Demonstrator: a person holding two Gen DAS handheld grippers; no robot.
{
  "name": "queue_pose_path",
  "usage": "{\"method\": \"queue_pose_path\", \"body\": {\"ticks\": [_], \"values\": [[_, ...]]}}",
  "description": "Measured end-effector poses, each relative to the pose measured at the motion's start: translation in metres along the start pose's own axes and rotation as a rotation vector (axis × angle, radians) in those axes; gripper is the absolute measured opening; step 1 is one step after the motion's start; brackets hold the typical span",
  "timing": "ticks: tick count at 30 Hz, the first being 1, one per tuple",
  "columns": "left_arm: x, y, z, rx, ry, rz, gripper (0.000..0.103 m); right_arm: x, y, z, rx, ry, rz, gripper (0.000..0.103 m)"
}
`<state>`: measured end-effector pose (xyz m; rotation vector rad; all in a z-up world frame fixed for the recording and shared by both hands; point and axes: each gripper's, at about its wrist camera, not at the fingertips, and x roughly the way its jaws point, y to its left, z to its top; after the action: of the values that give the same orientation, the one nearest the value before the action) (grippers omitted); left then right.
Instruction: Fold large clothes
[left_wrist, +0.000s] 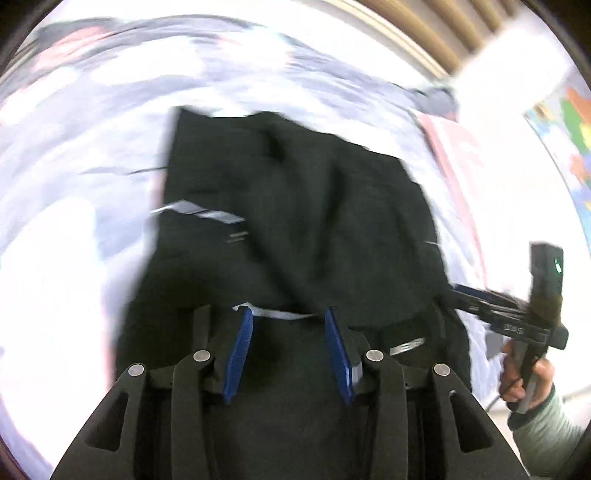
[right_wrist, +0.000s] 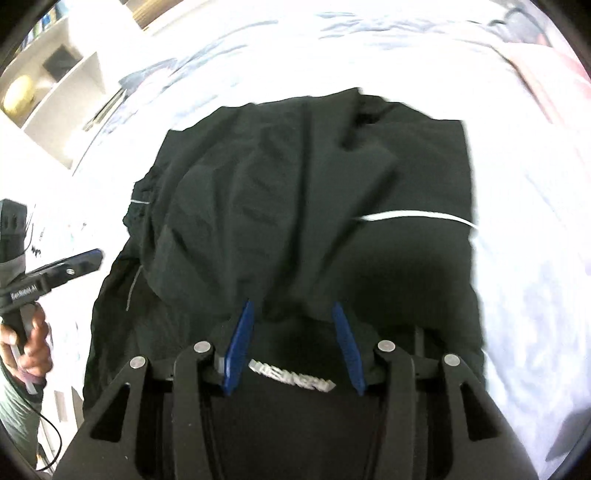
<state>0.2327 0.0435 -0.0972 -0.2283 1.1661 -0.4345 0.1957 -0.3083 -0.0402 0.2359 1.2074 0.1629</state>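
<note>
**Folding the black garment: both grippers above it, jaws apart**

Hovering over the bed (right_wrist: 535, 155), the left gripper (left_wrist: 289, 347) shows its blue pads (left_wrist: 240, 354) standing apart, with only dark cloth far beneath them and nothing pinched. Same story on the other side: the right gripper (right_wrist: 293, 345) has its blue pads (right_wrist: 347, 347) spread, and no fold of fabric is caught between them. In each wrist view the other tool shows at the frame's edge, held in a hand (left_wrist: 524, 384), beside the cloth rather than on it.

And the task's thing? The black garment (right_wrist: 295, 192) lies on the pale bedsheet, bunched and creased, one layer thrown over another, a thin white stripe (right_wrist: 417, 216) crossing its right part. I'd say a fold has just been laid and the next one is yet to be set up, though the blur makes the exact edges hard to read.

To do this step well, my judgement: pick two matching corners on the near edge, bite only the layers meant to travel, lift both sides evenly and keep the cloth taut so those ridges smooth out rather than double up.

Containers? A white shelf unit (right_wrist: 62, 85) stands off to the left, a yellowish round object (right_wrist: 18, 94) in one cubby and something dark in another.
</note>
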Motion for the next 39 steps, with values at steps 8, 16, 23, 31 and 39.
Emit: {"method": "queue_pose_path", "body": {"ticks": [8, 16, 23, 31, 39], "values": [[-0.039, 0.081, -0.038, -0.232, -0.129, 0.026, 0.044, -0.013, -0.052, -0.039, 0.112, -0.086, -0.045, 0.051], [-0.021, 0.112, -0.048, -0.186, -0.236, 0.062, 0.044, -0.004, -0.105, -0.082, 0.326, -0.259, -0.1, 0.06], [-0.011, 0.112, -0.077, -0.143, -0.269, 0.037, 0.045, -0.012, -0.09, -0.103, 0.214, -0.329, -0.144, 0.06], [-0.028, 0.096, -0.127, -0.092, -0.306, 0.086, 0.045, -0.045, -0.066, -0.159, 0.149, -0.366, -0.183, 0.061], [-0.042, 0.111, -0.168, -0.216, -0.215, 0.013, 0.046, -0.071, -0.074, -0.214, 0.169, -0.305, -0.21, 0.066]]}}
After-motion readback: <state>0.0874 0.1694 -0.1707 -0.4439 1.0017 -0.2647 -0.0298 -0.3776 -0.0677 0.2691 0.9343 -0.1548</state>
